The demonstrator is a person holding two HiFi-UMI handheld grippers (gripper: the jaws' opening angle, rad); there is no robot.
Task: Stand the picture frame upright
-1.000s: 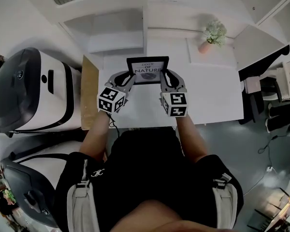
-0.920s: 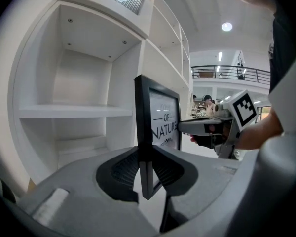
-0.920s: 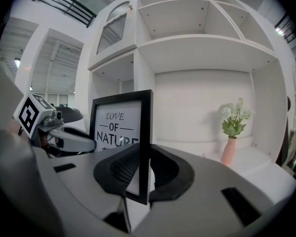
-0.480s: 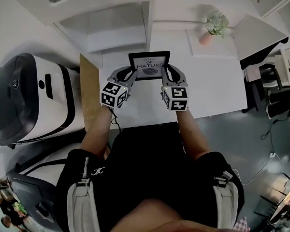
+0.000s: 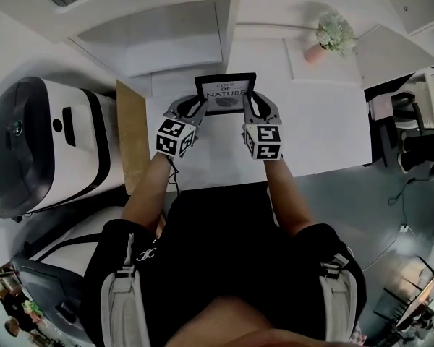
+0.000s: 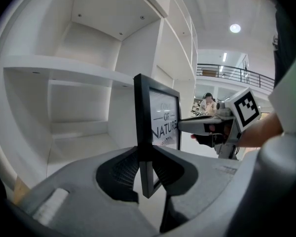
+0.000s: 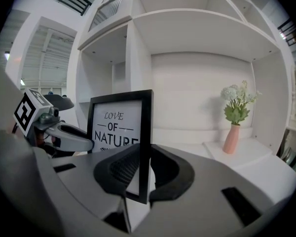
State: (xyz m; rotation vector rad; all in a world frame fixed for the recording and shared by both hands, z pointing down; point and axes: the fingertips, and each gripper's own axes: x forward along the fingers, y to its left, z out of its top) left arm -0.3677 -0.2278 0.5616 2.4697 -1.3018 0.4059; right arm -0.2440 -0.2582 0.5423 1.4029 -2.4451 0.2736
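The left gripper (image 5: 200,106) and right gripper (image 5: 247,102) are clamping their jaws on the upright picture frame's (image 5: 225,94) side edges, over the desk (image 5: 318,136). A flower vase (image 5: 325,39) is standing well to the frame's right, with shelves (image 5: 173,42) behind it.

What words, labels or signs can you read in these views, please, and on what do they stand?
"LOVE OF NATURE": on the white print in the black rectangular picture frame, set in three lines.
Black-and-white square markers, no letters: on the cube of the left gripper and the cube of the right gripper.
No other text can be read.
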